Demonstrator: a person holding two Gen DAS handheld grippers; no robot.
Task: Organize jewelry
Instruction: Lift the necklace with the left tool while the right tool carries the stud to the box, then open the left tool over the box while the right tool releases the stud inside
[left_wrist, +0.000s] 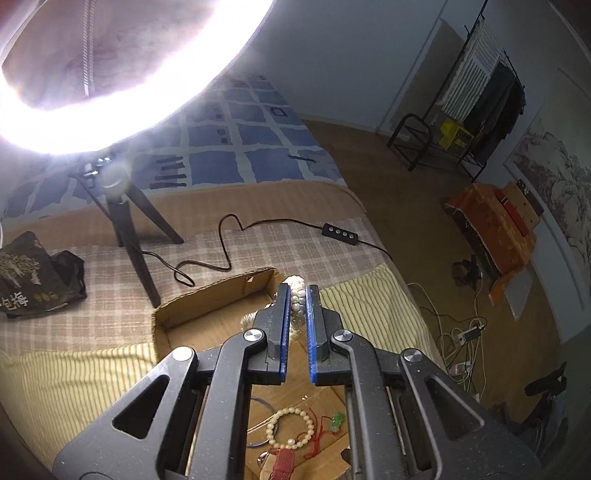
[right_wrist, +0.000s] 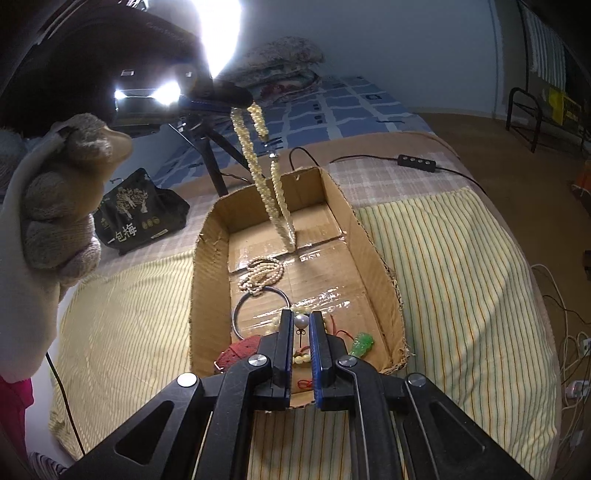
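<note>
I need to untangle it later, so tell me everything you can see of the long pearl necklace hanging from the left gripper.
The long pearl necklace is a multi-strand rope of small cream beads, glossy like pearl. It is pinched in the left gripper and hangs in a doubled loop, its lower end reaching down inside the cardboard box; whether it touches the taped floor cannot be told. A short end with a dark clasp dangles beside it.

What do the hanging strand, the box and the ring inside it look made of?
Hanging strand: pearl-like cream beads, glossy; real or imitation unclear.
Box: brown corrugated cardboard, matte, ragged edges, shiny tape on the floor.
Ring: likely polished metal, silvery and reflective.
</note>
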